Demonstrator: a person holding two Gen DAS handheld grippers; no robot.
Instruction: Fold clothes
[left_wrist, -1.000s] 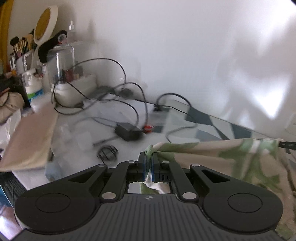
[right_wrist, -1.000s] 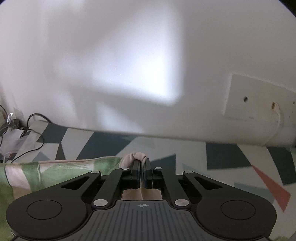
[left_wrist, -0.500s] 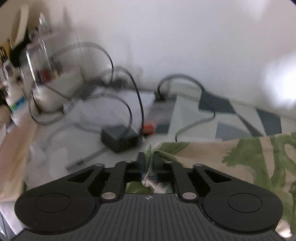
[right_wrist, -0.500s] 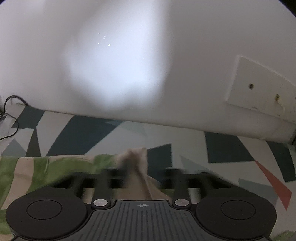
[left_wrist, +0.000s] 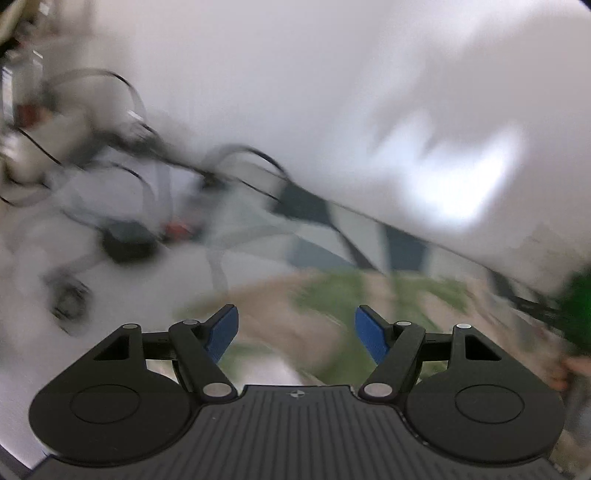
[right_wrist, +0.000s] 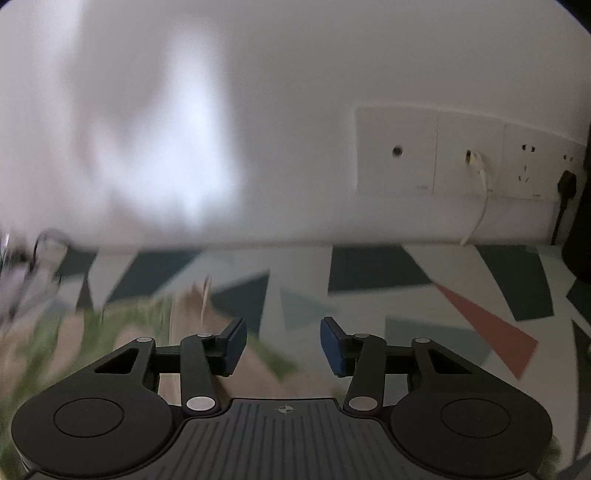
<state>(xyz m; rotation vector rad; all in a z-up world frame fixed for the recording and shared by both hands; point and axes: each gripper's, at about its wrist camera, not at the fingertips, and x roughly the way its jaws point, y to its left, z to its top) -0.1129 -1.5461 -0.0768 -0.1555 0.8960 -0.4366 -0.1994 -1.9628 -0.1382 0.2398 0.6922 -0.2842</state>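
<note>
A beige garment with green leaf print (left_wrist: 332, 306) lies on the patterned table, blurred by motion in both views. My left gripper (left_wrist: 295, 332) hangs over it, open, its blue pads (left_wrist: 223, 332) spread wide with nothing between them. In the right wrist view the same garment (right_wrist: 110, 325) fills the lower left, one edge reaching under the left finger. My right gripper (right_wrist: 282, 347) is open too, over bare tabletop just right of the cloth's edge.
Black cables, a power brick (left_wrist: 125, 243) and jars crowd the left end of the table. The tabletop (right_wrist: 424, 295) has a geometric teal, grey and red pattern. Wall sockets (right_wrist: 469, 155) with a white cable and a black plug sit at right.
Both grippers, shut on the garment's top corners a second ago, have opened and let the cloth drop onto the table. Both cameras are moving fast; the views are blurred.
</note>
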